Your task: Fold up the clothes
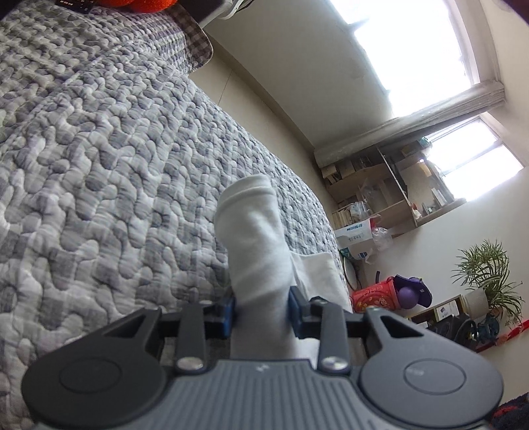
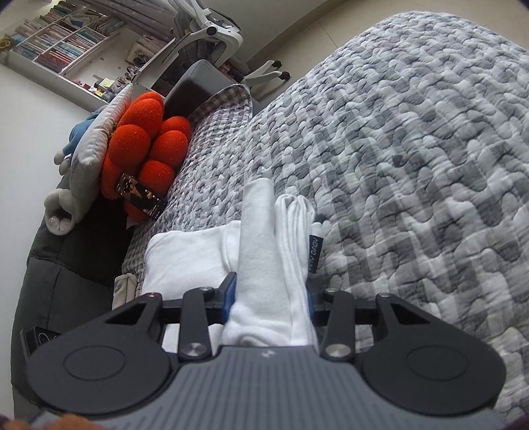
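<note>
Nearest in the left wrist view, the left gripper [image 1: 261,307] has its blue pads clamped on a thick fold of soft white garment [image 1: 254,251], which rises from between the jaws as a rounded roll. In the right wrist view the right gripper [image 2: 269,297] is also clamped on the white garment [image 2: 258,248]; here the cloth is bunched in several layers between the blue pads, and a small dark label [image 2: 312,251] with pale letters hangs at its right side. The rest of the garment lies just behind the jaws on the grey and white quilted bedspread [image 2: 413,149], partly lifted from it.

Further to the left on the bed there is a red plush cushion made of round lobes [image 2: 145,145], with a dark phone [image 2: 140,195] leaning on it and a pale pillow [image 2: 96,139] beside it. Far behind stands a white office chair [image 2: 211,29] and a white bookshelf full of books [image 2: 62,36]. In the left view, beyond the bed, a green potted plant [image 1: 486,274] stands near bright windows [image 1: 413,49].
</note>
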{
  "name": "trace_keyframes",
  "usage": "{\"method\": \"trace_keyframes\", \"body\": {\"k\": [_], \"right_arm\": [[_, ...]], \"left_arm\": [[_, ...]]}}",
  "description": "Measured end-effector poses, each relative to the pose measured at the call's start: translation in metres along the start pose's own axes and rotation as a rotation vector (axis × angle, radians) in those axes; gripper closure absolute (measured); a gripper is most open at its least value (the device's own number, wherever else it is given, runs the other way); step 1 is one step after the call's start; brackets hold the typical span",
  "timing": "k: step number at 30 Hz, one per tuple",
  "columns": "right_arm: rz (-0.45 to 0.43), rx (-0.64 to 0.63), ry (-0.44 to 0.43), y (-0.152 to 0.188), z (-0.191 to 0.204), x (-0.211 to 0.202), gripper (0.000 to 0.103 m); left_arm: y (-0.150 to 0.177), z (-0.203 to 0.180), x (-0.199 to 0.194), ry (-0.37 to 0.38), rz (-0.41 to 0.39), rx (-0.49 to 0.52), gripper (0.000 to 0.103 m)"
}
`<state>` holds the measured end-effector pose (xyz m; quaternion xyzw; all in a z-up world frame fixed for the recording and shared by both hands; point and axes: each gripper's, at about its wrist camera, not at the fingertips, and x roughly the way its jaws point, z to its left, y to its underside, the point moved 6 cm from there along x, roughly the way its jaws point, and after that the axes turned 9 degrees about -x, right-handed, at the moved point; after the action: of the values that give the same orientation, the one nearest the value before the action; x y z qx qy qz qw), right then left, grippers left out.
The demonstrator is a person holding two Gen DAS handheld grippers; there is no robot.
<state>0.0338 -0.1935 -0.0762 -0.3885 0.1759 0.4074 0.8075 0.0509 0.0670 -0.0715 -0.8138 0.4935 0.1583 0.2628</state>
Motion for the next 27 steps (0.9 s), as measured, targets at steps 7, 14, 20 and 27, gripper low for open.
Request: {"method": "trace_keyframes", "body": {"k": [7,14,20,27], "right_arm": [[-0.015,0.003,0.011,0.010,-0.009,0.004,0.046],[-0.027,-0.064,0.017,0.012,-0.002,0.010,0.059],[-0.050,-0.087,0.005,0.003,0.019,0.017,0.064],[-0.053,-0.125,-0.067,-0.025,0.065,0.039,0.064]], "left_arm": [[0.013,0.023,0.020,-0.019,0.020,-0.009,0.054],[0.010,0.024,0.022,0.011,-0.010,-0.021,0.065],[-0.002,0.013,-0.003,-0.007,-0.067,0.032,0.070],[-0.036,-0.004,-0.039,-0.028,-0.162,0.075,0.070]]}}
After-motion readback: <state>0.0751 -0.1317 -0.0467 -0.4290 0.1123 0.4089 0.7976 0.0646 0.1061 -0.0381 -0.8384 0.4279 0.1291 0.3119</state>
